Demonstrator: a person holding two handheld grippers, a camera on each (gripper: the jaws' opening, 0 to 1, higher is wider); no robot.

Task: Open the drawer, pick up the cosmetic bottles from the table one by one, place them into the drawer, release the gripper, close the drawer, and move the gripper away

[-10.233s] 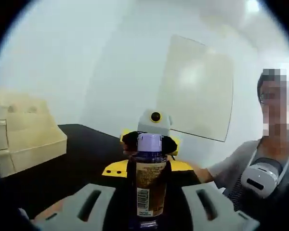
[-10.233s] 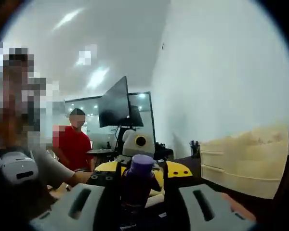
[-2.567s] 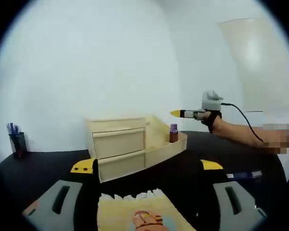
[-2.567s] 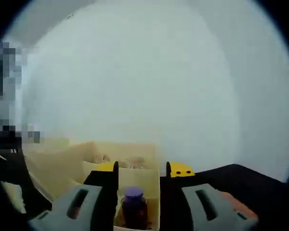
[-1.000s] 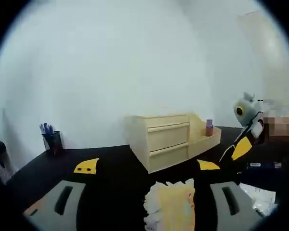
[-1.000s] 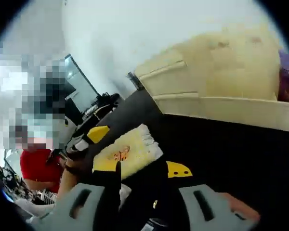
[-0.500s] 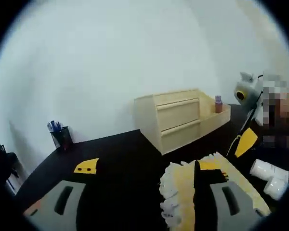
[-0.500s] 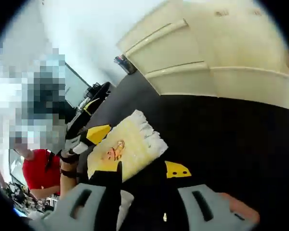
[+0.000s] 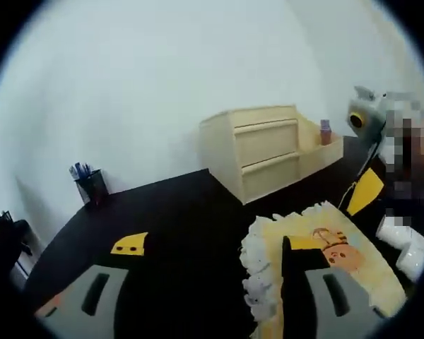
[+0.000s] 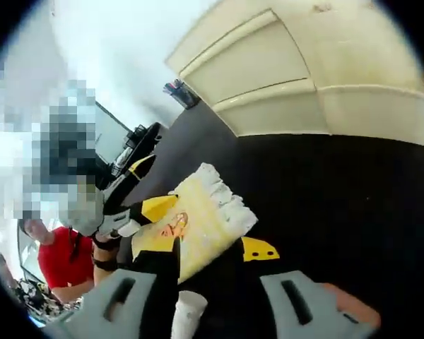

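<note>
I see bare black surface (image 9: 177, 212) between pen cup (image 9: 92, 187) and drawer chest (image 9: 268, 152); the yellow cloth (image 9: 318, 247) lies near my jaws.

Setting: office / lab-type workroom. Evidence: black desk (image 9: 177, 212) against plain white wall (image 9: 148, 78); pen cup (image 9: 90, 185) w/ pens near desk's far left edge; small cream drawer unit (image 9: 265, 152) at desk's far edge by wall; dark monitor (image 10: 113, 134) on stand in background; person in red top (image 10: 56, 258) seated at another station.
</note>
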